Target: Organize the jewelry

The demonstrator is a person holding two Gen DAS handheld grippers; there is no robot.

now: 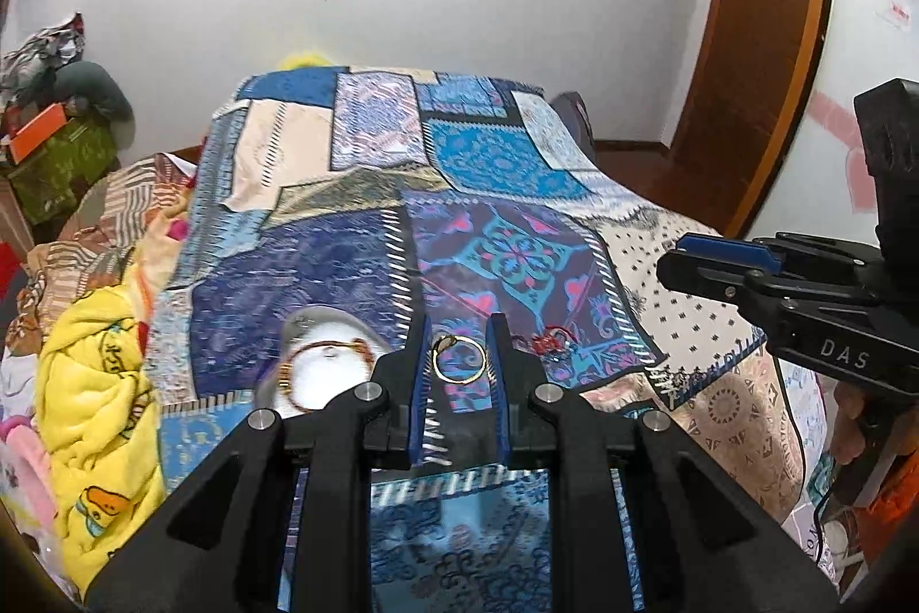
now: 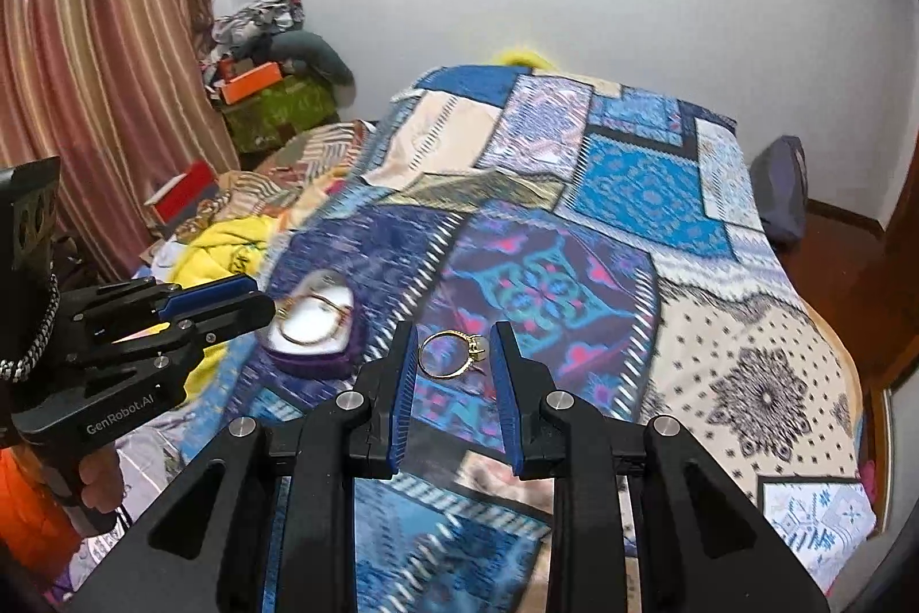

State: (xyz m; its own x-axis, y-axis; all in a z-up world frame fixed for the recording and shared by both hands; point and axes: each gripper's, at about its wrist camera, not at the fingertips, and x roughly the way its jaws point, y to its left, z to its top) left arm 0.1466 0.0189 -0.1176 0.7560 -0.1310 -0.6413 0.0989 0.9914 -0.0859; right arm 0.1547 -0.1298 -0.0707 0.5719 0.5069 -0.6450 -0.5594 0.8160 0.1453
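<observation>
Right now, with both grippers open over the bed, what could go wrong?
1. The gold ring lies flat on the soft quilt; closing fingers may press it into the fabric or flick it away.
2. The heart box sits near the quilt's left edge and could tip if nudged.

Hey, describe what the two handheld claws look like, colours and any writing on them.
Both are matte black plastic with angular linkage arms, silver round pivot pins and blue ribbed pads lining the fingers. The left claw carries white "GenRobot.AI" lettering on its side, seen from the right camera. The right claw shows white "DAS" lettering in the left camera. Orange sleeves show by both handles.
</observation>
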